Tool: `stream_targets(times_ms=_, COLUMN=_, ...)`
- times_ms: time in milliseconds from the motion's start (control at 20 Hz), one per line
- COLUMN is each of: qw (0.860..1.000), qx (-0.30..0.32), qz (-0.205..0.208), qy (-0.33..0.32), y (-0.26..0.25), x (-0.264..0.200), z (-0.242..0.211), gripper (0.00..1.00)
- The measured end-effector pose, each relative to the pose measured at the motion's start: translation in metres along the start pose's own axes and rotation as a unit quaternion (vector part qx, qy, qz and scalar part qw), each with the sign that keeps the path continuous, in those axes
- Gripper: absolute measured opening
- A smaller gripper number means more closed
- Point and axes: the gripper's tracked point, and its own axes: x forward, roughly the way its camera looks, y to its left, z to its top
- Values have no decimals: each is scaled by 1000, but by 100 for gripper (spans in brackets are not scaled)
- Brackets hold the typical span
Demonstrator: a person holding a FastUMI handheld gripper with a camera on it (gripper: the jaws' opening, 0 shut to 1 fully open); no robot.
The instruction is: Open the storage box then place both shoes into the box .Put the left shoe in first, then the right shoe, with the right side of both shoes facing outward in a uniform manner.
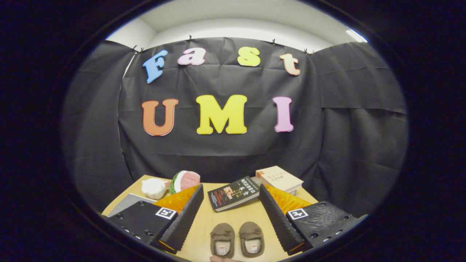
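Note:
Two small brown shoes, the left one point(222, 239) and the right one point(251, 238), lie side by side on the wooden table point(205, 222), toes pointing away, between my fingers and close to me. My gripper point(230, 191) is open, its two fingers spread wide to either side of the shoes and holding nothing. A grey flat object point(128, 202), possibly the storage box, lies past my left finger, partly hidden by it.
A dark book point(234, 193) lies ahead of the shoes between the fingertips. A pale book point(279, 178) rests behind it to the right. A watermelon-slice toy point(184, 181) and a white object point(153, 188) sit at the back left.

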Motion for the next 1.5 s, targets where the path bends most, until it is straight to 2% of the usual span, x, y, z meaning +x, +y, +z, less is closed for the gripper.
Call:
stream_targets(times_ms=200, qw=996, qx=23, qz=45, qy=70, y=42, x=22, z=-47, gripper=95)
stream_targets(times_ms=400, qw=985, qx=35, qz=89, qy=142, y=85, x=40, z=-98, gripper=96)
stream_targets(times_ms=500, qw=978, qx=24, qz=122, qy=165, y=111, x=47, z=-119, gripper=96)
stream_targets(times_ms=600, qw=966, qx=21, qz=173, qy=190, y=140, x=50, z=-141, gripper=96)
stream_targets(times_ms=700, qw=943, qx=26, qz=239, qy=228, y=166, x=44, z=-160, gripper=96)
stream_targets(times_ms=800, qw=926, qx=32, qz=283, qy=248, y=183, x=40, z=-170, gripper=96)
stream_targets(times_ms=1000, qw=891, qx=77, qz=318, qy=314, y=188, x=52, z=-201, gripper=96)
stream_targets(times_ms=1100, qw=877, qx=109, qz=338, qy=323, y=194, x=54, z=-203, gripper=97)
stream_targets(times_ms=1200, qw=856, qx=147, qz=357, qy=345, y=195, x=54, z=-211, gripper=97)
stream_targets(times_ms=1250, qw=843, qx=175, qz=362, qy=359, y=195, x=55, z=-213, gripper=98)
stream_targets(times_ms=1350, qw=805, qx=234, qz=372, qy=398, y=202, x=52, z=-219, gripper=100)
stream_targets(times_ms=1400, qw=791, qx=252, qz=374, qy=412, y=203, x=51, z=-221, gripper=100)
stream_targets(times_ms=1500, qw=784, qx=257, qz=385, qy=413, y=204, x=50, z=-220, gripper=98)
